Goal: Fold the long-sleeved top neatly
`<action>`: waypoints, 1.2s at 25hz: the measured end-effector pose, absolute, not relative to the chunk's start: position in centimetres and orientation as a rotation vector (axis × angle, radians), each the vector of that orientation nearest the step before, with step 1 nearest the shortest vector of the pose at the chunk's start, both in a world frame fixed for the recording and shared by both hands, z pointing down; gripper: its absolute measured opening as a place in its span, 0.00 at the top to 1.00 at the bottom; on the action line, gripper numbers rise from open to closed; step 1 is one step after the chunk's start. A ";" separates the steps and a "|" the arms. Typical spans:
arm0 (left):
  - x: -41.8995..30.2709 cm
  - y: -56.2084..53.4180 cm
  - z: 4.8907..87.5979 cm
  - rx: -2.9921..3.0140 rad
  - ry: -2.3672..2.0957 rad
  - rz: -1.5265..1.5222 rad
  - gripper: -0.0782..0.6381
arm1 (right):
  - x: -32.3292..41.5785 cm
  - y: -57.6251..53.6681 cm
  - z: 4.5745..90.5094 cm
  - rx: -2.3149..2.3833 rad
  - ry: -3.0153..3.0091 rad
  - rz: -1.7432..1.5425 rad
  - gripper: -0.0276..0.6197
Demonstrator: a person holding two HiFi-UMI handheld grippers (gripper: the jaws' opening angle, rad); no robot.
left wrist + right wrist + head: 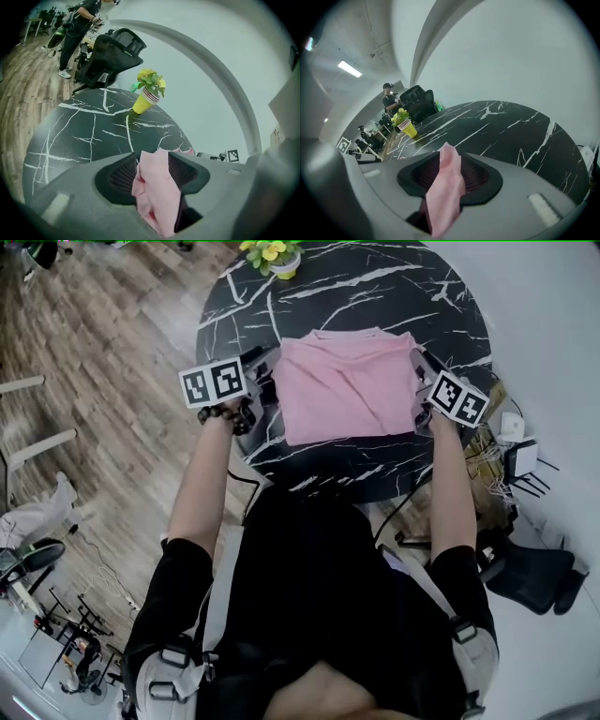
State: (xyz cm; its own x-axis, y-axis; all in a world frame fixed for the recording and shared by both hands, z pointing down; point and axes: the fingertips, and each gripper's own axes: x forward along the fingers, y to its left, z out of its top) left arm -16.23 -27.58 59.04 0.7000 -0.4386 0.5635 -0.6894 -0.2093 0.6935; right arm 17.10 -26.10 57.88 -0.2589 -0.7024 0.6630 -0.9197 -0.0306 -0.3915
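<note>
The top [345,385] is found folded into a compact rectangle, laid flat towards the table's [375,287] near edge. The left gripper [268,381] and right gripper [419,382] are set at its side edges, jaws slackened, with pink cloth between them but not pinched. The task is judged nearly complete; only withdrawal and any final smoothing are left.

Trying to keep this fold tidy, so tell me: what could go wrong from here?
1. The edges of the pink top lie between the open jaws of the left hand-held gripper and the right hand-held gripper; drawing back could catch them and drag the fold open.
2. The cloth at the left one looks bunched, so a crease may stay.
</note>
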 end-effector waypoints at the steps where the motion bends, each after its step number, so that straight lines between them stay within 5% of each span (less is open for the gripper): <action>1: -16.2 -27.4 59.0 1.851 -0.882 0.300 0.59 | 17.1 -26.0 57.8 1.720 -1.981 1.163 0.73; 19: -15.4 -18.7 59.0 1.956 -0.858 0.451 0.59 | 17.9 -20.3 55.7 1.665 -2.017 0.916 0.73; 30: -13.6 -11.5 62.2 1.946 -0.794 0.552 0.59 | 21.5 -14.3 57.9 1.625 -2.042 1.052 0.70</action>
State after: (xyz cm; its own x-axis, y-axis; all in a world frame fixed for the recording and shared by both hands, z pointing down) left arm -13.56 -11.47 62.23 0.6896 -0.3037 0.6574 -0.7221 -0.3571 0.5925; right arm 21.48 -14.28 57.93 -0.2973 -0.6955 0.6541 -0.9364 0.0787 -0.3419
